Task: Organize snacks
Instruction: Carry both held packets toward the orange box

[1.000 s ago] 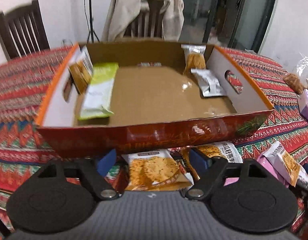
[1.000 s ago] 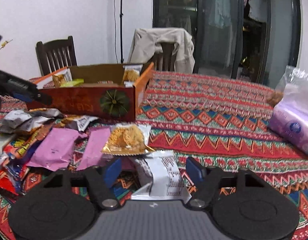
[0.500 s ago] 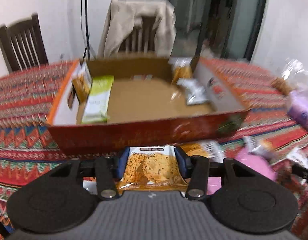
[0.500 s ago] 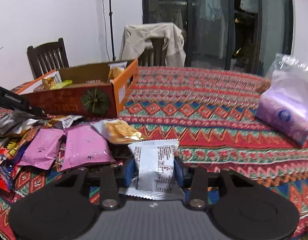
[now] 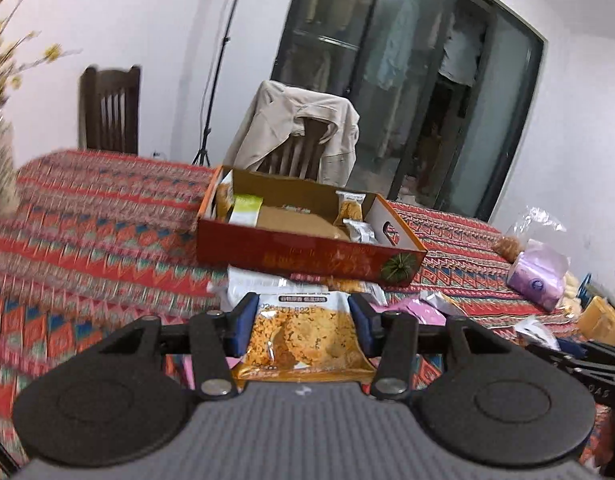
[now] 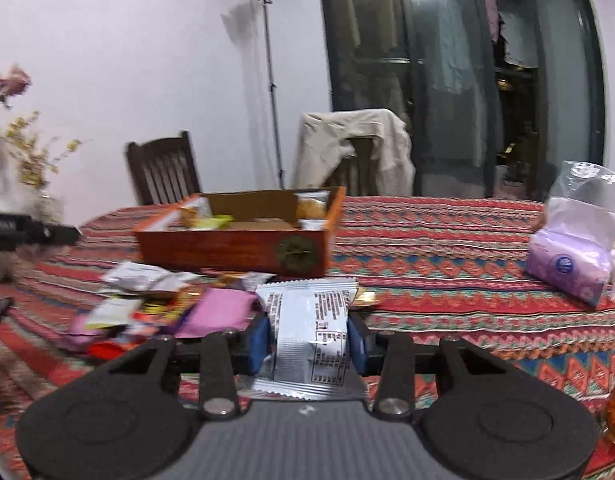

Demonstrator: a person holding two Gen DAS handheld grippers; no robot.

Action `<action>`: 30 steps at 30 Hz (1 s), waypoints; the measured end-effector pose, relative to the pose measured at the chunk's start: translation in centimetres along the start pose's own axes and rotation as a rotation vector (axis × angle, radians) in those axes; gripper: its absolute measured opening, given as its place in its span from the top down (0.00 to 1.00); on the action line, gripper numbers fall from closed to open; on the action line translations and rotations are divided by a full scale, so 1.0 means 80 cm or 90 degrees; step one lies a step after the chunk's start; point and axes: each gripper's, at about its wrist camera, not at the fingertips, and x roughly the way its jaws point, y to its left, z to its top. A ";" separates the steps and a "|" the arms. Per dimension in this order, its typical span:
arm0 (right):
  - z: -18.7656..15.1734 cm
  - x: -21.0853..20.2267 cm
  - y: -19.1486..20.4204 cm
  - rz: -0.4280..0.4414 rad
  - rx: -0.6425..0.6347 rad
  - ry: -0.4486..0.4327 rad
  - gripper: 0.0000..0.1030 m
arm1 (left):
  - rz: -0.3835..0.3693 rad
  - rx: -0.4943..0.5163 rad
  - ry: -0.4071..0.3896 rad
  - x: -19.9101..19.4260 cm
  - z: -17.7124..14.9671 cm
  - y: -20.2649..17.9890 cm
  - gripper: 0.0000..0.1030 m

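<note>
My left gripper (image 5: 303, 322) is shut on an orange cracker packet (image 5: 301, 332), held above the patterned tablecloth. My right gripper (image 6: 309, 338) is shut on a silver packet (image 6: 309, 332) with printed text, also lifted off the table. The red cardboard box (image 5: 307, 256) sits ahead with a green packet (image 5: 245, 209) and a few other snacks inside; it shows too in the right wrist view as the box (image 6: 235, 246). A pile of loose snack packets (image 6: 155, 304) lies in front of the box.
A bagged purple tissue pack (image 6: 567, 268) lies at the right of the table. Two chairs stand behind the table, one draped with a beige jacket (image 5: 295, 128). A vase of dried flowers (image 6: 31, 160) is at the left. The other gripper's tip (image 6: 31, 232) shows at left.
Both grippers closed on their packets, the left on the cracker packet, the right on the silver one, then lifted them and drew back from the box.
</note>
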 end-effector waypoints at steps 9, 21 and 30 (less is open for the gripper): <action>-0.001 -0.002 0.055 0.047 -0.032 0.007 0.61 | 0.024 -0.037 -0.011 -0.029 -0.019 0.030 0.52; 0.042 0.057 0.063 0.071 -0.039 0.002 0.61 | -0.007 0.030 -0.054 0.034 0.061 0.025 0.52; 0.147 0.177 0.041 0.118 -0.021 -0.018 0.61 | -0.017 0.043 -0.040 0.169 0.168 0.032 0.52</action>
